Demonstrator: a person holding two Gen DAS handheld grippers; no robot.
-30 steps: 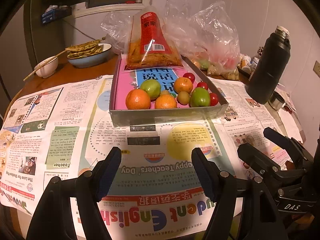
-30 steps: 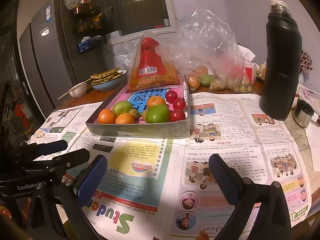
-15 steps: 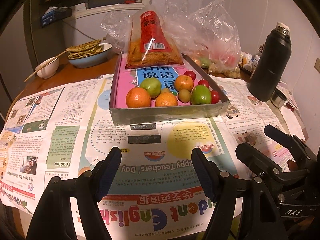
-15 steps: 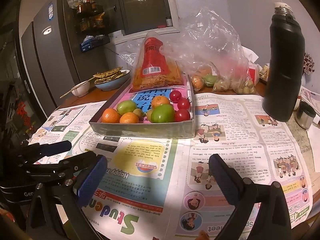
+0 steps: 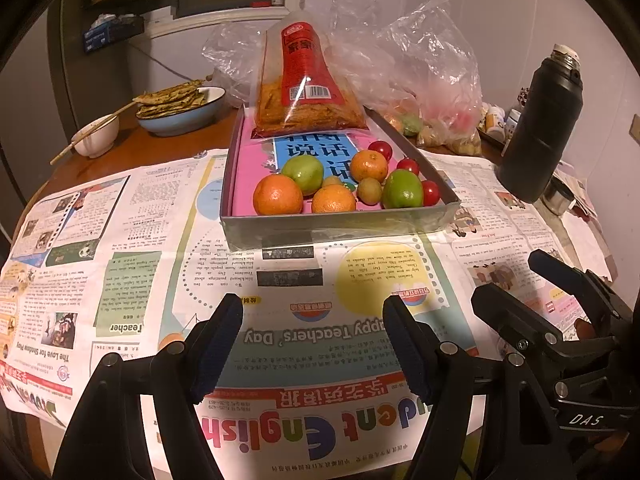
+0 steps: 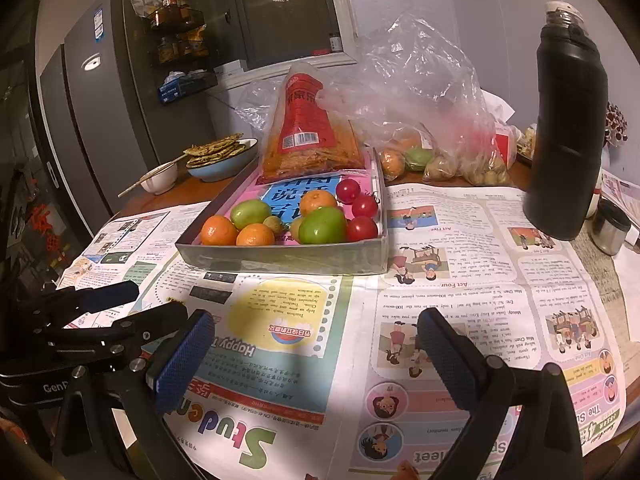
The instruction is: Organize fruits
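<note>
A shallow grey tray point(image 5: 340, 229) sits on the newspaper point(image 5: 132, 280) that covers most of the round table point(image 5: 176, 142). The fruit lies bunched in the tray's near half: three oranges point(image 5: 277, 195), two green fruits point(image 5: 402, 189), small brownish fruits point(image 5: 369, 191) and three red tomatoes point(image 6: 362, 229). The oranges lie toward the tray's left, the tomatoes along its right wall. The far end of the tray is taken up by a snack bag point(image 5: 306, 88) standing upright.

Clearances: the newspaper between the tray's near wall and both grippers is bare. To the left of the tray the paper is also bare out to the table edge. A blue bowl point(image 5: 182, 114) and a small white bowl point(image 5: 96, 140) with chopsticks stand on bare wood at far left. To the right, a black flask point(image 6: 566, 128) stands upright on the paper, well apart from the tray. A small metal cup point(image 6: 610, 226) stands just beside the flask. Clear plastic bags point(image 6: 432, 120) holding more produce crowd the far right corner behind the tray.

Gripper pose: the left gripper point(image 5: 312, 344) hangs above the near paper, angled down toward the tray, jaws spread with nothing between them. The right gripper point(image 6: 316, 354) is just beside it on the right, angled down likewise, jaws spread wide and empty. Both are well short of the tray.
</note>
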